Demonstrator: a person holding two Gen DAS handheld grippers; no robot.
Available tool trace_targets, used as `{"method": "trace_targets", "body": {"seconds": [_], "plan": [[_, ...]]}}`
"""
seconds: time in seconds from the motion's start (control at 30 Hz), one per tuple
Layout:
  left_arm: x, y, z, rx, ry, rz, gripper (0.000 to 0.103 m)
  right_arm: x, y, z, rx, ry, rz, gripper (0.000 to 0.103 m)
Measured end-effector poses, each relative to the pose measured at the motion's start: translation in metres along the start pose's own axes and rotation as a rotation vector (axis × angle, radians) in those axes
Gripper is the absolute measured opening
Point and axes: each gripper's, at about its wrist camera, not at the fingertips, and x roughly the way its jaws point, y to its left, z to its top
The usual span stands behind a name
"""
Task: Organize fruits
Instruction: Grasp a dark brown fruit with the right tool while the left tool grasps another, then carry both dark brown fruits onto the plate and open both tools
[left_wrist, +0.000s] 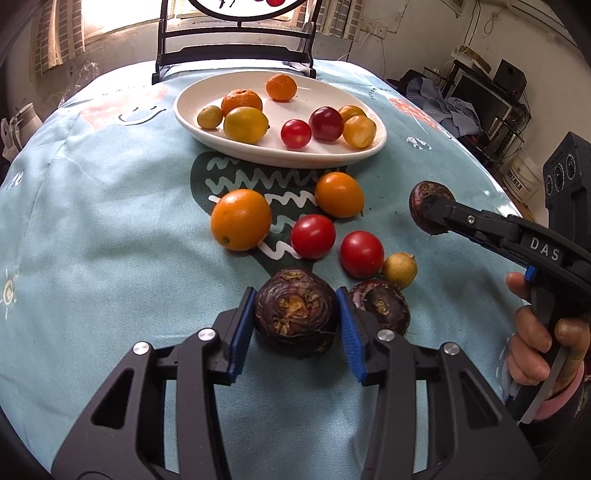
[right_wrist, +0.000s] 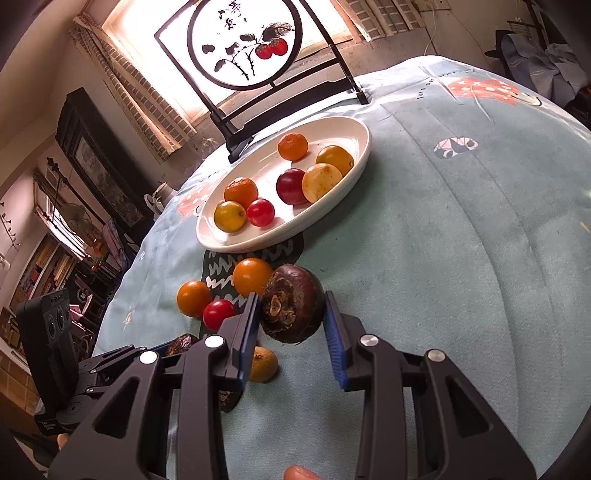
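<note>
My left gripper (left_wrist: 295, 317) is shut on a dark purple water chestnut (left_wrist: 295, 314) low over the cloth. My right gripper (right_wrist: 291, 314) is shut on another water chestnut (right_wrist: 293, 304), held above the table; it also shows in the left wrist view (left_wrist: 430, 206). A third chestnut (left_wrist: 380, 304) lies beside my left gripper. Loose on the cloth are two orange fruits (left_wrist: 240, 219) (left_wrist: 339, 194), two red tomatoes (left_wrist: 313, 236) (left_wrist: 361, 253) and a small yellow fruit (left_wrist: 399, 270). A white oval plate (left_wrist: 192, 122) beyond them holds several fruits.
A black-framed round picture stand (right_wrist: 245, 44) stands behind the plate at the table's far edge. The table has a light blue patterned cloth (left_wrist: 110, 221). Room clutter lies past the table's right edge.
</note>
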Motion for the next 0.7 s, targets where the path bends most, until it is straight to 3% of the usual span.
{"method": "trace_targets", "body": {"seconds": [0.37, 0.5, 0.63, 0.7], "plan": [[-0.036, 0.008, 0.054, -0.002, -0.123, -0.035, 0.044, 0.001, 0.034, 0.029, -0.147, -0.044, -0.042, 0.034], [-0.033, 0.01, 0.084, -0.006, -0.166, -0.017, 0.044, 0.01, 0.042, 0.053, -0.185, -0.073, -0.044, 0.034], [-0.014, 0.014, 0.124, -0.006, -0.187, 0.014, 0.044, 0.027, 0.033, 0.089, -0.135, -0.111, -0.005, 0.035], [0.003, 0.015, 0.143, 0.0, -0.177, 0.032, 0.044, 0.042, 0.029, 0.104, -0.142, -0.12, -0.036, 0.035]]}}
